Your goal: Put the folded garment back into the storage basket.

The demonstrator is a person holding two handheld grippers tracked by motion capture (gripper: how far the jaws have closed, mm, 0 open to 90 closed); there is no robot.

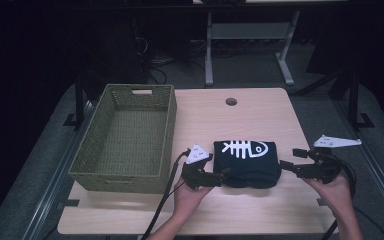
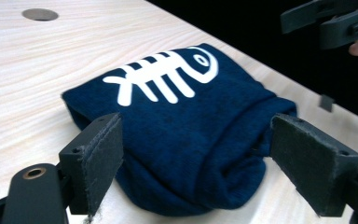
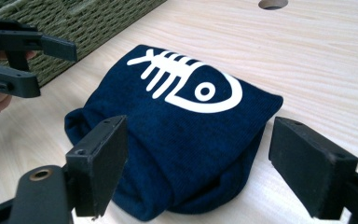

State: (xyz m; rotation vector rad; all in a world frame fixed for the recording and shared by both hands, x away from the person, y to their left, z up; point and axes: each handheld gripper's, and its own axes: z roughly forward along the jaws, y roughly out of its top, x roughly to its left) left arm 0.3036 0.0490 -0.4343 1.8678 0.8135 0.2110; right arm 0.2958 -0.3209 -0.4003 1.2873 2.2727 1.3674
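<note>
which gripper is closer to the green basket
Left. The left gripper sits between the woven basket and the folded navy cloth; the right gripper is beyond the cloth's far side.

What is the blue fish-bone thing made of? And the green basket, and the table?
The folded blue garment looks like soft knitted cloth, matte, with fine ribs in its surface; the white fish skeleton seems printed on. The green basket looks woven from cord or grass, judging by its rope-like rows. The table looks like pale wood or wood-patterned laminate, smooth with grain lines.
</note>
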